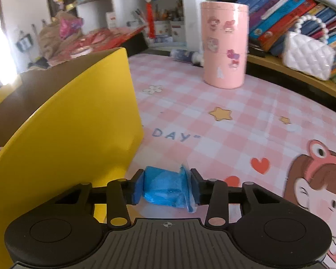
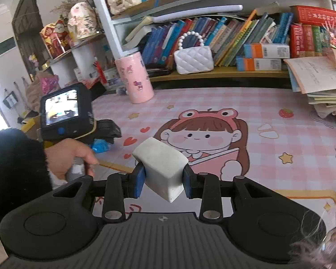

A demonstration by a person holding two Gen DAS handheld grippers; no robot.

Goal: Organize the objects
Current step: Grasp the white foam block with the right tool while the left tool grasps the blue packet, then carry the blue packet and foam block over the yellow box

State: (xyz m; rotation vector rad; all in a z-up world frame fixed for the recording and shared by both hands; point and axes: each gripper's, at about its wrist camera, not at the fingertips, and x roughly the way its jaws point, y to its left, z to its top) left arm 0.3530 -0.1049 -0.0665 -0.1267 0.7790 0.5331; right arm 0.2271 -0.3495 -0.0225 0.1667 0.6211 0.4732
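My left gripper [image 1: 166, 185] is shut on a blue crinkled packet [image 1: 165, 187], held just above the pink checked table mat [image 1: 212, 121], right beside the yellow flap of an open cardboard box [image 1: 78, 134]. My right gripper [image 2: 164, 178] is shut on a white block-shaped eraser [image 2: 161, 163], tilted, held above the mat [image 2: 280, 112]. In the right wrist view the left gripper [image 2: 103, 132] shows at the left with the blue packet [image 2: 100, 146] in its fingers.
A pink cylindrical container [image 1: 224, 44] with stickers stands at the back of the mat; it also shows in the right wrist view [image 2: 135, 78]. A white quilted purse [image 2: 193, 59] and books [image 2: 235, 33] fill the shelf behind. A stack of papers [image 2: 320, 83] lies at the right.
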